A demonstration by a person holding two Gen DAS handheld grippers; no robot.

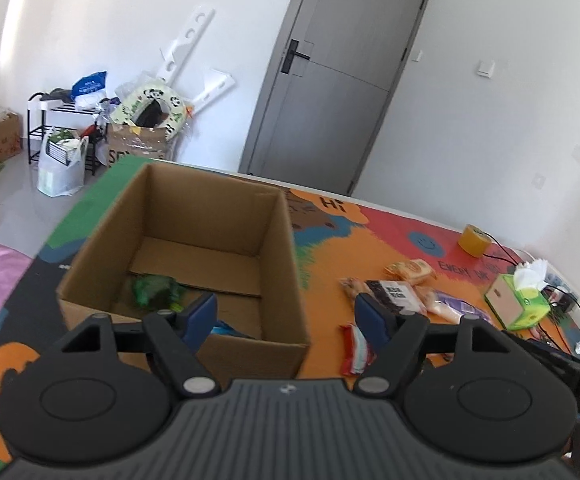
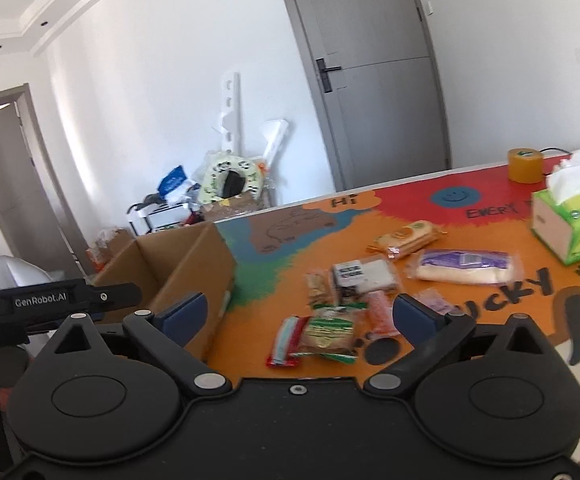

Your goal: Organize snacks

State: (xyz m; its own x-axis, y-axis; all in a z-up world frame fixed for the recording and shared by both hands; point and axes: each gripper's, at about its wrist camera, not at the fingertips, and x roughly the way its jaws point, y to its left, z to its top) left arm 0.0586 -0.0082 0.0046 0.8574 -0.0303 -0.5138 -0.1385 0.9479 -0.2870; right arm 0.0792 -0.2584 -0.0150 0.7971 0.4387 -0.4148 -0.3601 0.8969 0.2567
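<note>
An open cardboard box (image 1: 194,240) stands on the colourful table mat (image 1: 329,248), with a green snack packet (image 1: 154,290) inside near its front wall. My left gripper (image 1: 290,316) is open and empty, over the box's near right corner. Several snack packets lie on the mat right of the box: a red-striped packet (image 2: 286,342), a green-and-white biscuit packet (image 2: 329,334), a black-and-white packet (image 2: 363,276), an orange cracker pack (image 2: 407,238) and a purple-and-white pack (image 2: 463,266). My right gripper (image 2: 297,316) is open and empty, above the nearest packets. The box (image 2: 178,264) stands to its left.
A green tissue box (image 2: 569,224) and a roll of yellow tape (image 2: 525,165) stand at the table's far right, with cables behind them. The left gripper's body (image 2: 50,300) shows at the left in the right wrist view. A grey door and floor clutter lie beyond the table.
</note>
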